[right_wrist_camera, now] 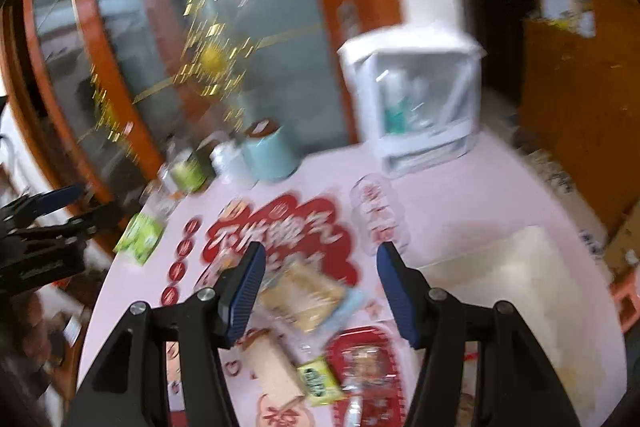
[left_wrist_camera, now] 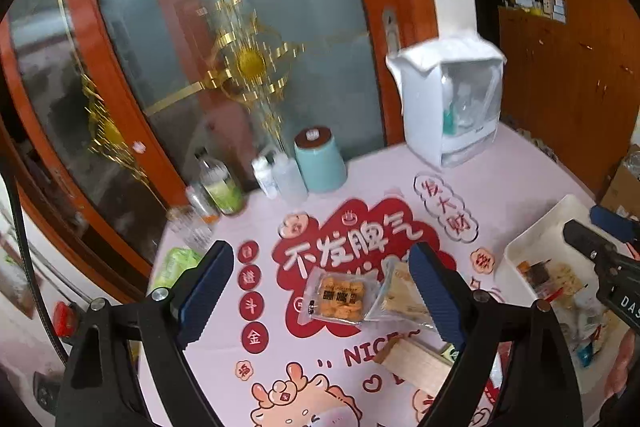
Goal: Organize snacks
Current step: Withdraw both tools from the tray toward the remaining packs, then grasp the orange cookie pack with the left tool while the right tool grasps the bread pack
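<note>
Both grippers tilt down over the pink table [left_wrist_camera: 520, 163]. The left gripper [left_wrist_camera: 320, 291] stands wide apart and empty above the snack packs [left_wrist_camera: 340, 297] at frame centre. The right gripper [right_wrist_camera: 320, 291] is partly apart, holding nothing, over a blurred cracker pack [right_wrist_camera: 308, 303]. The white bin [left_wrist_camera: 532, 239] sits at right, near the table edge; bare cloth lies between.

Right tool [right_wrist_camera: 320, 287]: jaws apart, empty, above the desk [right_wrist_camera: 460, 195]
Snack packets [right_wrist_camera: 308, 301]: blurred, apparently lying loose below

Snack packets [left_wrist_camera: 340, 297] mid-table, bin [left_wrist_camera: 532, 239] right, cup [left_wrist_camera: 320, 163] behind
</note>
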Action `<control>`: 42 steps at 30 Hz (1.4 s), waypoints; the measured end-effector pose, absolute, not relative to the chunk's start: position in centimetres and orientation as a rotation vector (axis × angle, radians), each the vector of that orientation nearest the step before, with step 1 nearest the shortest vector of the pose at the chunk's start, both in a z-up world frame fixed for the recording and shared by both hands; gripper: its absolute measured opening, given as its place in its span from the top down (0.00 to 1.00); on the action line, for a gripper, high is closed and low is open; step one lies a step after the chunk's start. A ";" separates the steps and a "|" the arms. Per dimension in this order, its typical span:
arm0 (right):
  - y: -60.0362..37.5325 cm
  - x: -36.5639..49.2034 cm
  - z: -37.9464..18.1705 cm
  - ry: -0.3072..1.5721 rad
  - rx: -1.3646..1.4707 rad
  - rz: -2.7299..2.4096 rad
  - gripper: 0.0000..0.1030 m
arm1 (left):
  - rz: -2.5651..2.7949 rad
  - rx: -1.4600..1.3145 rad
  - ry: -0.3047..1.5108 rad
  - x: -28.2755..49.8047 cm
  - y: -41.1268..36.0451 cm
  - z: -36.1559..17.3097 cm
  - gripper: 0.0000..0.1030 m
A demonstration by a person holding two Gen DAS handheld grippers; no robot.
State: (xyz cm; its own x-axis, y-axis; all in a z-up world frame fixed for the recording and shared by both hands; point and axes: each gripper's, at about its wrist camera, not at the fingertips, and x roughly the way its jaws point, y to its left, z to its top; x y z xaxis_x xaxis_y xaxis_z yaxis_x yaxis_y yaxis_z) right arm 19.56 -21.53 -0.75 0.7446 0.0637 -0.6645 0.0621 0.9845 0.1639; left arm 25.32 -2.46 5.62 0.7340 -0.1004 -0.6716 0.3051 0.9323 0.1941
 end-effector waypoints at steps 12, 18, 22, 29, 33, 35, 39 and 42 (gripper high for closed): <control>-19.1 31.1 -10.1 0.964 -0.070 0.249 0.00 | -0.283 0.144 1.087 37.7 1.4 -8.3 0.14; -17.7 32.7 -14.5 1.109 -0.162 0.398 0.00 | -0.194 -0.056 1.251 41.3 2.4 -14.2 0.14; -16.3 32.7 -17.2 1.199 -0.235 0.477 0.00 | -0.144 -0.166 1.325 42.9 2.4 -17.1 0.14; -14.6 33.8 -21.1 1.293 -0.357 0.486 0.00 | -0.046 -0.191 1.437 45.0 0.9 -20.8 0.14; -14.6 35.6 -23.1 1.355 -0.362 0.393 0.00 | 0.022 -0.212 1.480 45.3 0.4 -22.3 0.13; -14.7 36.2 -23.3 1.368 -0.335 0.369 0.00 | 0.063 -0.225 1.474 45.4 0.3 -22.6 0.11; -14.5 36.5 -23.4 1.387 -0.319 0.335 0.00 | 0.127 -0.206 1.471 45.6 -0.5 -23.2 0.06; -14.2 36.2 -23.0 1.398 -0.309 0.318 0.06 | 0.173 -0.181 1.470 45.4 -1.1 -23.6 0.02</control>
State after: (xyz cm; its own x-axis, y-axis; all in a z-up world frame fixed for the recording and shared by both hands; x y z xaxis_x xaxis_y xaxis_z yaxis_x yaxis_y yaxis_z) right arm 36.18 -14.25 -23.04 0.1436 0.0357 -0.9890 -0.3959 0.9180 -0.0243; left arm 45.40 -1.06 -23.63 0.0929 0.0056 -0.9957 -0.2254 0.9741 -0.0156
